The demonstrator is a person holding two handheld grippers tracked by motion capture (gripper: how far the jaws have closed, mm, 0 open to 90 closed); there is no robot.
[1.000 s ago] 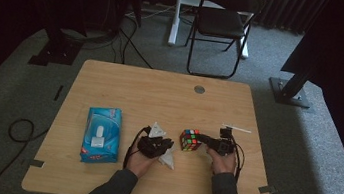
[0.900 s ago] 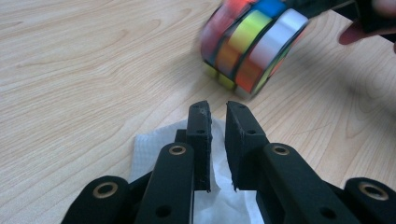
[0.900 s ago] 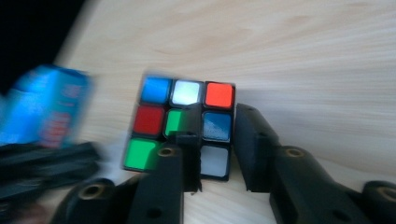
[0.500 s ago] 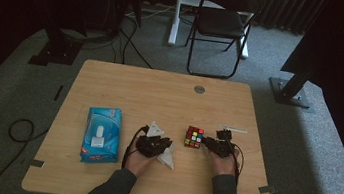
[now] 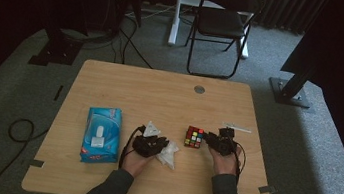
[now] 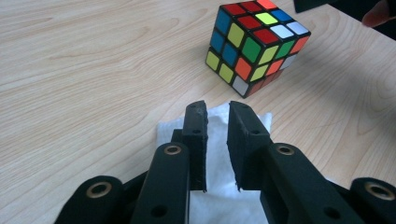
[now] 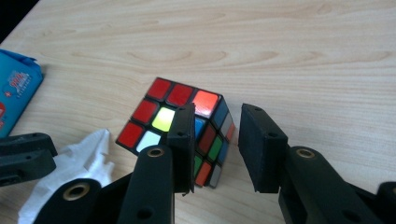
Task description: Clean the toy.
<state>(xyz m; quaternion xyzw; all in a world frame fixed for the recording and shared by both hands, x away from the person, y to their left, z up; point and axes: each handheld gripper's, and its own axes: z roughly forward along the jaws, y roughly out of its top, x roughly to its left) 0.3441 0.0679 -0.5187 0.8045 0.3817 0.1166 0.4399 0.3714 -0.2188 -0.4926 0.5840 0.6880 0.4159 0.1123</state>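
From above, my left gripper (image 5: 160, 143) rests on a crumpled white tissue (image 5: 169, 153) near the front of the wooden table (image 5: 160, 95). The Rubik's cube (image 5: 194, 137) sits at two o'clock from it, and my right gripper (image 5: 212, 138) is just beside the cube at its three o'clock. A blue wet-wipes pack (image 5: 101, 134) lies at nine o'clock of my left hand; its print is too small to read.

Along my left gripper (image 6: 215, 112), the jaws have just been opening and stand a narrow gap apart over the tissue (image 6: 217, 154), not pinching it. The cube (image 6: 256, 45) stands at one o'clock, apart from the tissue.

Along my right gripper (image 7: 217, 114), the jaws have just been opening too. The cube (image 7: 175, 123) stands on the table, partly behind the left jaw and not clamped. The tissue (image 7: 77, 170) lies at eight o'clock, and the blue pack's corner (image 7: 16, 91) at ten o'clock shows unreadable lettering.
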